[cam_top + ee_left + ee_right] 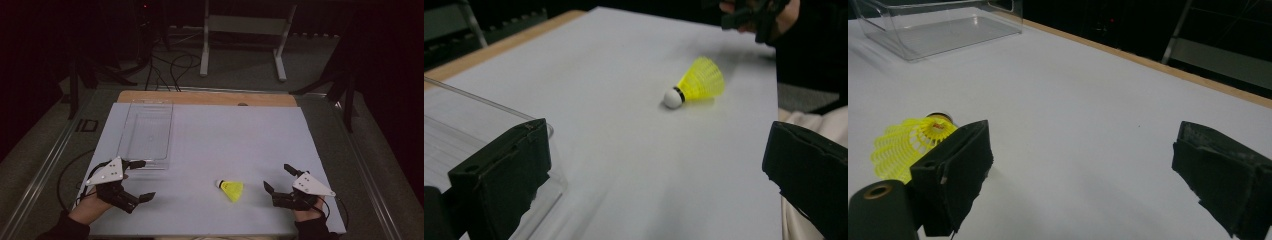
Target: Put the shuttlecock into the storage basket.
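Now shuttle (231,189) btwn both grippers' fingers (268,188).

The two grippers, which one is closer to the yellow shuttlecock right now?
The right gripper: the shuttlecock lies just off its jaws, while the left gripper sits farther off, beside the clear tray.

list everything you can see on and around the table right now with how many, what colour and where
shuttlecock: one, yellow skirt with white tip, lying on its side on the sheet, near edge, between the two grippers
clear box: one, see-through plastic, empty, left half of the sheet
sheet: one, white, covering most of the table
table: one, wood edge showing along the far side
metal stand: one, pale grey, on the floor beyond the table
cables: several, black, on the floor beyond the table
left gripper: one, black, jaws open, beside the box's near end
right gripper: one, black, jaws open, right of the shuttlecock
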Motion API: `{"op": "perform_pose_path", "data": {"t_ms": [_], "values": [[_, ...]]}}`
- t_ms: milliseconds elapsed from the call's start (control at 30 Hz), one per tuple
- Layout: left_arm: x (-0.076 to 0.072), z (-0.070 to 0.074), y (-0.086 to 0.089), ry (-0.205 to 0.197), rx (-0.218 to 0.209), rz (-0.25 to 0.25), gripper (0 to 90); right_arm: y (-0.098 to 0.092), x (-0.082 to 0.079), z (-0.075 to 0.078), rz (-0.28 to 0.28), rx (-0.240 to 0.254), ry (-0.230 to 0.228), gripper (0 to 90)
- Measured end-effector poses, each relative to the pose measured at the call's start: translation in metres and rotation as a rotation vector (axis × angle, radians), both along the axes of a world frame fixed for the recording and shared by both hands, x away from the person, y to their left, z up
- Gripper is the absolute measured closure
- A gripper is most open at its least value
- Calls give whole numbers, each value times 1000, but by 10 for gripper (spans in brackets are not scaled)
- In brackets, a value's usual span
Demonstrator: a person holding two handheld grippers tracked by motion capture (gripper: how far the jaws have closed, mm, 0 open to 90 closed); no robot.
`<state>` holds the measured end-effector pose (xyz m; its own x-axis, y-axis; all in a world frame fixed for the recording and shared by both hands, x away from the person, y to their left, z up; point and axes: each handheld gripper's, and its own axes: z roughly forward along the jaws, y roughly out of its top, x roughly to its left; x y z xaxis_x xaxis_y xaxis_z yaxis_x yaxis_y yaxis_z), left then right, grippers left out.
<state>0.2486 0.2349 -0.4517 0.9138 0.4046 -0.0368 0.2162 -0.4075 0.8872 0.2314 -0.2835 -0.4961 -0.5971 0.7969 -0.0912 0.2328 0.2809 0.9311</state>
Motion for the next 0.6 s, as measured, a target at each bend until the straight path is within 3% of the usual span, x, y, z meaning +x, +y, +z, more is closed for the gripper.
{"op": "perform_pose_path", "data": {"t_ms": [67, 100, 367, 600], "values": [[1, 0, -1, 6, 12, -8, 0, 0, 0, 0, 0, -1, 0, 89], [1, 1, -2, 9, 51, -19, 0, 0, 0, 0, 1, 0, 3, 89], [4, 3, -5, 36, 134, -67, 0, 1, 1, -1, 8, 0, 13, 89], [5, 5, -8, 47, 178, -79, 0, 1, 1, -1, 9, 4, 15, 89]]}}
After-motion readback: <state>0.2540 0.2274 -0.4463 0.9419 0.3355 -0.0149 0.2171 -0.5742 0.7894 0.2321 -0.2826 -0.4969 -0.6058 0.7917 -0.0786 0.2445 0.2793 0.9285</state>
